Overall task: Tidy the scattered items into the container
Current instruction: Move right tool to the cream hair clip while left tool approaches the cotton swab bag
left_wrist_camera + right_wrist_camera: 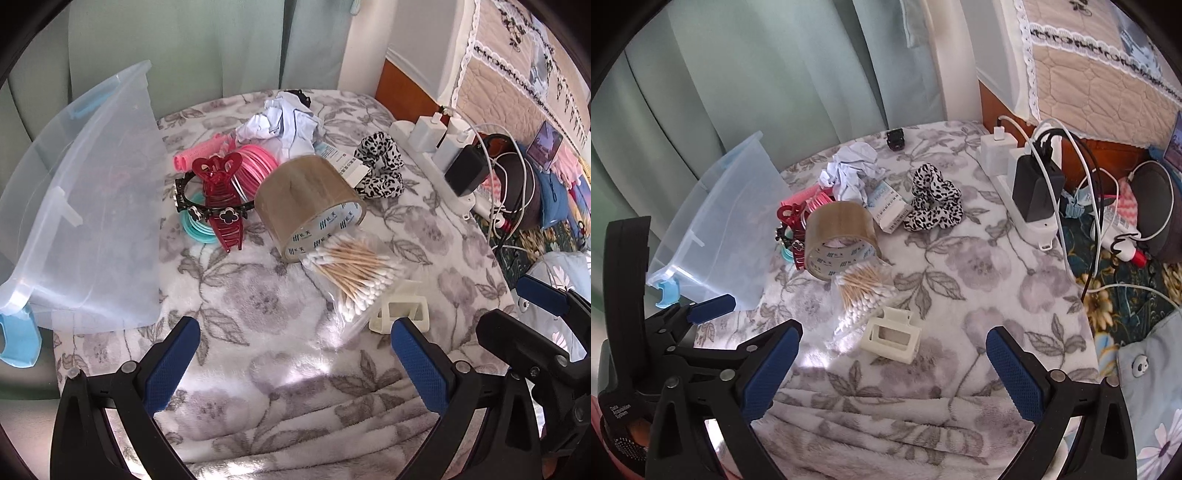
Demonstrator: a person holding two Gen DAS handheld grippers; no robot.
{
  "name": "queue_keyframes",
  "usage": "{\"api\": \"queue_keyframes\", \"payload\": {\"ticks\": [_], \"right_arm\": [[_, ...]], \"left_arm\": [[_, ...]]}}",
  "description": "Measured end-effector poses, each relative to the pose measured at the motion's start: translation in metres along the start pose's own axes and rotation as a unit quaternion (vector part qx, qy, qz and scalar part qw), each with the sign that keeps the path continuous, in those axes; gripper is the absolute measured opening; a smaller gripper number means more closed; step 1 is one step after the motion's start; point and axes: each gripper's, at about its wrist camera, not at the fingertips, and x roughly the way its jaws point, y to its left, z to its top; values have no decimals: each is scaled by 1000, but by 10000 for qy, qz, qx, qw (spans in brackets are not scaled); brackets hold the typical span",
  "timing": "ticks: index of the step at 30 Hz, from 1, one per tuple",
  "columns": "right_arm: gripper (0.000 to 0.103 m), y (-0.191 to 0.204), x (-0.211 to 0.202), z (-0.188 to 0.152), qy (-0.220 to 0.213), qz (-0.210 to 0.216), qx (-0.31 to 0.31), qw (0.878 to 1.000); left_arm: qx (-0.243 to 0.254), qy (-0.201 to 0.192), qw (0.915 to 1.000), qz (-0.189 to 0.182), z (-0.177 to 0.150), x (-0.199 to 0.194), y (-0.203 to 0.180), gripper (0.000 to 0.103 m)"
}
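A clear plastic bin with blue latches stands at the left on a floral blanket. Beside it lie a red claw clip, a black headband, pink hoops, teal rings, a pink roller, a roll of brown tape, a bag of cotton swabs, a cream claw clip, a leopard scrunchie, a small box and crumpled cloth. My left gripper is open and empty. My right gripper is open just before the cream clip.
A white power strip with chargers and cables runs along the blanket's right edge. Past it lie a dark round case and a bottle. A small black clip sits at the back. Green curtains hang behind.
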Motion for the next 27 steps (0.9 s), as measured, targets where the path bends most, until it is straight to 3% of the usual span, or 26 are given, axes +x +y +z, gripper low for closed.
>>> {"api": "queue_keyframes", "payload": {"ticks": [5,10,18,24,27], "right_arm": [[99,-15,12,-4,296,-59,79,9995],[93,-15,27,-8,523,147,46,9985],[77,-5,74,-15,954,248,-78,9951],[75,8,98,-20,1145,240,-253,9928],[70,9,102,-19,1060,93,-240,9940]], "left_arm": [[-267,265,9991,201,6,15,8,103],[-620,348,9975,-9,15,24,15,103],[-688,358,9970,22,14,28,19,101],[-714,377,9967,44,17,30,21,101],[-670,400,9969,77,17,32,19,101]]}}
